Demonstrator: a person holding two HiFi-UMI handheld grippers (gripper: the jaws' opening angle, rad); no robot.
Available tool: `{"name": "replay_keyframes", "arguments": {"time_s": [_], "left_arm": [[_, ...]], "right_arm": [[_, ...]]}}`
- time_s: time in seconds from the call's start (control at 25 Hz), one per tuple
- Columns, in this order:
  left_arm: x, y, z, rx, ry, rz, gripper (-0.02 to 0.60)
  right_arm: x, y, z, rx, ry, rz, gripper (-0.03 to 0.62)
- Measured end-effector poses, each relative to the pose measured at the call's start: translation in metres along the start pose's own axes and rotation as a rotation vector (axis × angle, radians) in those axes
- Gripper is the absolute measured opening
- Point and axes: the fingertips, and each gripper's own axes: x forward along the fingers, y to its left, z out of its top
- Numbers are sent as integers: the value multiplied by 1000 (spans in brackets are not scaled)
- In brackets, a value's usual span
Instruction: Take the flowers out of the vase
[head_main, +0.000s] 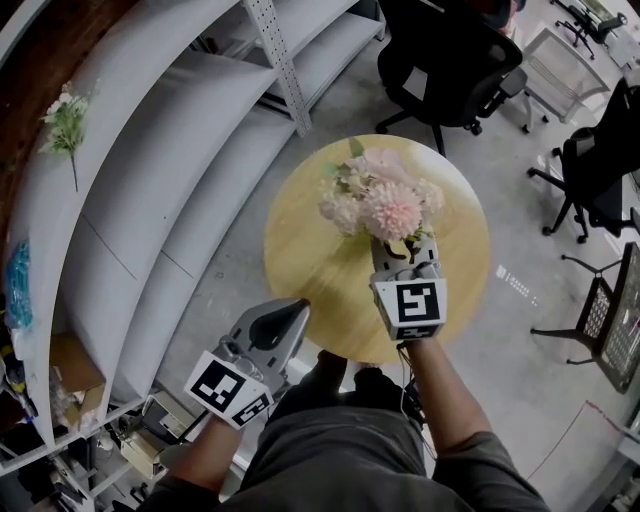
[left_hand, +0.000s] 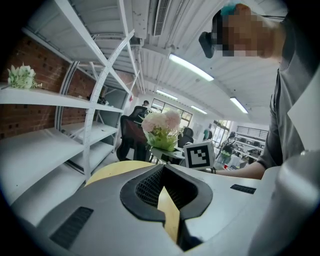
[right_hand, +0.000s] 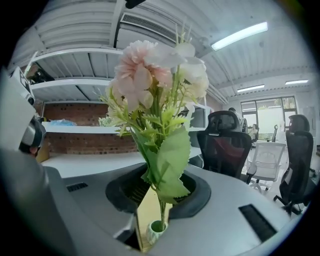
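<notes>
A bunch of pink and white artificial flowers (head_main: 375, 200) with green leaves stands over the round wooden table (head_main: 300, 270). My right gripper (head_main: 403, 248) is shut on its stems just under the blooms. In the right gripper view the flowers (right_hand: 155, 85) rise between the jaws, and the stems run down to the mouth of a small green-and-white vase (right_hand: 156, 233) far below; I cannot tell whether they have left it. My left gripper (head_main: 292, 318) hangs at the table's near left edge, its jaws a narrow gap apart with nothing in them. The bunch (left_hand: 161, 125) also shows in the left gripper view.
White metal shelves (head_main: 150, 200) curve along the left; a white flower sprig (head_main: 65, 120) lies on one. Black office chairs (head_main: 450, 60) stand beyond the table and another (head_main: 600, 170) at the right. The person's legs are below the table's near edge.
</notes>
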Motion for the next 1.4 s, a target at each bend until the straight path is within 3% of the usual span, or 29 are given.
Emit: {"name": "replay_keyframes", "arguments": {"time_s": [0.44, 0.6, 0.8, 1.4], "left_arm": [[-6, -19, 25, -3, -92, 22, 9], [-3, -25, 34, -1, -131, 16, 9], [-1, -31, 42, 2, -156, 17, 9], [-6, -29, 45, 6, -155, 49, 9]], "right_arm": [[-30, -11, 92, 131, -67, 85, 91], [-41, -12, 124, 119, -86, 114, 87], [-50, -17, 128, 121, -46, 96, 86], [-59, -1, 126, 148, -50, 170, 69]]}}
